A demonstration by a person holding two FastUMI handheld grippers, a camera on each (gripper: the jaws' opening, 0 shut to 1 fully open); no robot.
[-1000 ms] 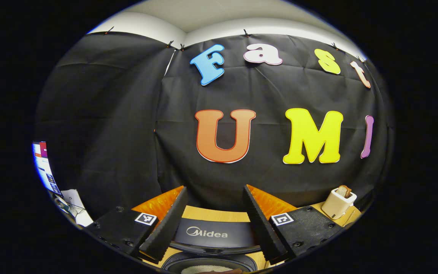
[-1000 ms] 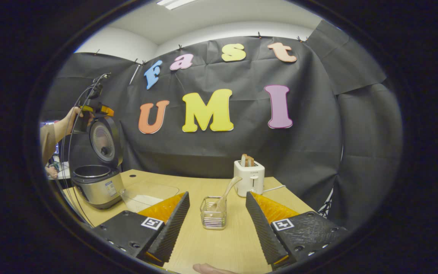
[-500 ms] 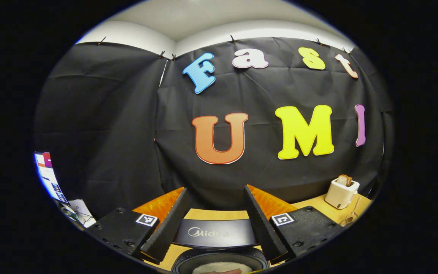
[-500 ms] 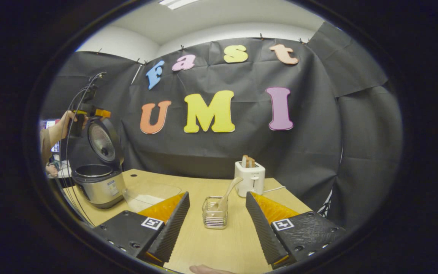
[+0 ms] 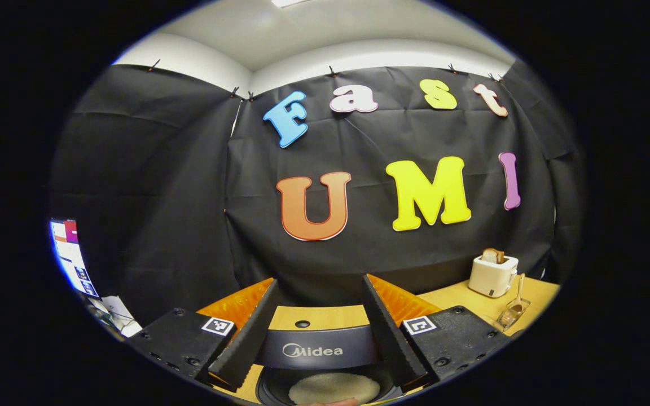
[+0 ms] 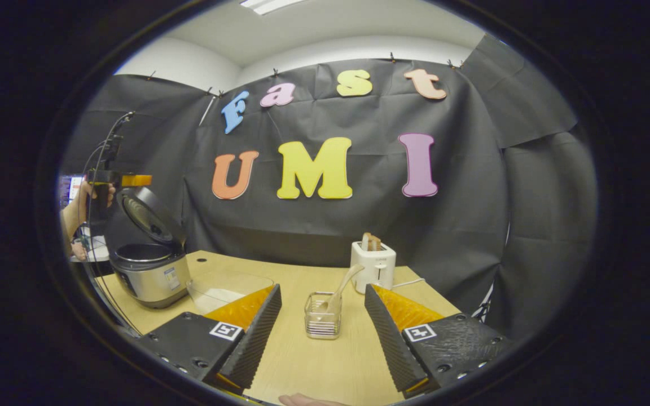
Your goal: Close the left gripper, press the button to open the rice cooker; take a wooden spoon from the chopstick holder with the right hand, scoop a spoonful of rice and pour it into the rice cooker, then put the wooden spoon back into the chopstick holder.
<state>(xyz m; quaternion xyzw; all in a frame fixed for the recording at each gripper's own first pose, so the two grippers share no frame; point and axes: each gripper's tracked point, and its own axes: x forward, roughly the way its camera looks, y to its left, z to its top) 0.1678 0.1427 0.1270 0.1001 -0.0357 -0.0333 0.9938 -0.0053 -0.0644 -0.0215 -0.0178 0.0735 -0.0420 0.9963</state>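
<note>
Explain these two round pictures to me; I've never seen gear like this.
A person holds a two-finger tool in each hand, with a camera riding on each. The left gripper looks down over the open rice cooker, with rice in its pot. The right gripper faces the table: a chopstick holder with the wooden spoon in it, a toaster, a clear container. Far left in that view, a hand grips the other tool by the cooker's lid. Both sets of jaws are open, empty.

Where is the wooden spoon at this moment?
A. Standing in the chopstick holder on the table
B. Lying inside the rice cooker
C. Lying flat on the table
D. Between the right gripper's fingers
A: in the right gripper view the wooden spoon leans in the chopstick holder, ahead of the open right gripper.
</note>
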